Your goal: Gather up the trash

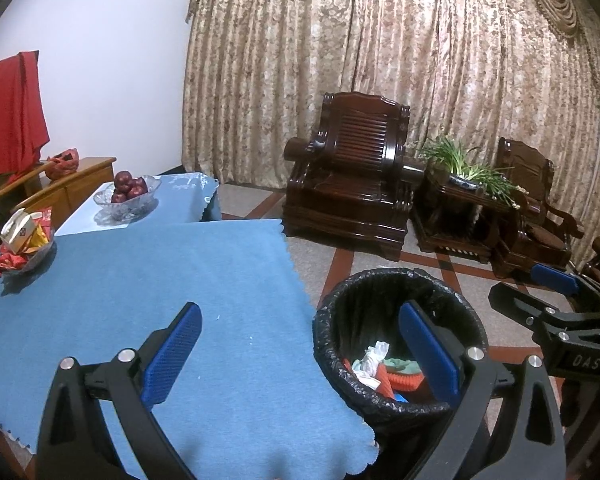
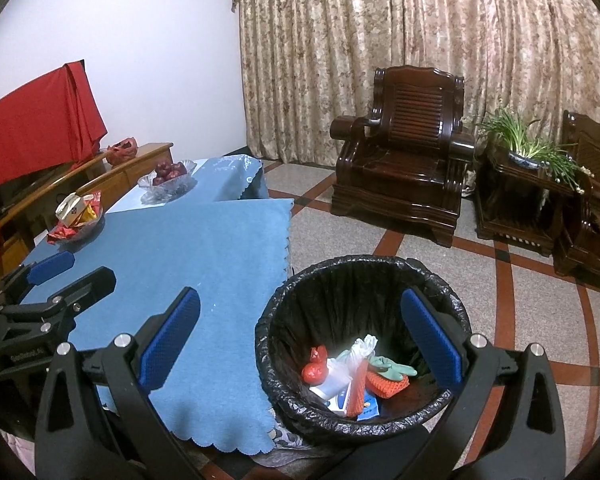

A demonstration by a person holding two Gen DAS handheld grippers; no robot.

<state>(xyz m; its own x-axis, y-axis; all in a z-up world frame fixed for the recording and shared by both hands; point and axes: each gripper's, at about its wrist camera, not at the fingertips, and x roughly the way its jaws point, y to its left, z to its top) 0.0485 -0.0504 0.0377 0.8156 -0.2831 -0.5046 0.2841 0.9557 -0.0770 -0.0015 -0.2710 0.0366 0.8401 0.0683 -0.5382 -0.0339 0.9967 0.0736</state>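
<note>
A bin lined with a black bag (image 2: 360, 280) stands on the floor beside the blue-clothed table (image 2: 204, 248). Inside lie several pieces of trash (image 2: 352, 376): a red wrapper, white plastic, orange netting, a green glove. The bin also shows in the left wrist view (image 1: 380, 300). My right gripper (image 2: 300, 344) is open and empty, above the bin's near rim. My left gripper (image 1: 300, 356) is open and empty, over the table's right edge. Each gripper shows in the other's view, the right one (image 1: 540, 292) and the left one (image 2: 60, 276).
A glass dish of wrapped snacks (image 2: 76, 216) and a glass bowl of red apples (image 2: 168, 176) stand at the table's far left. Dark wooden armchairs (image 2: 404, 160) and a potted plant (image 2: 528, 148) stand before the curtain. A red cloth (image 2: 36, 128) drapes a cabinet.
</note>
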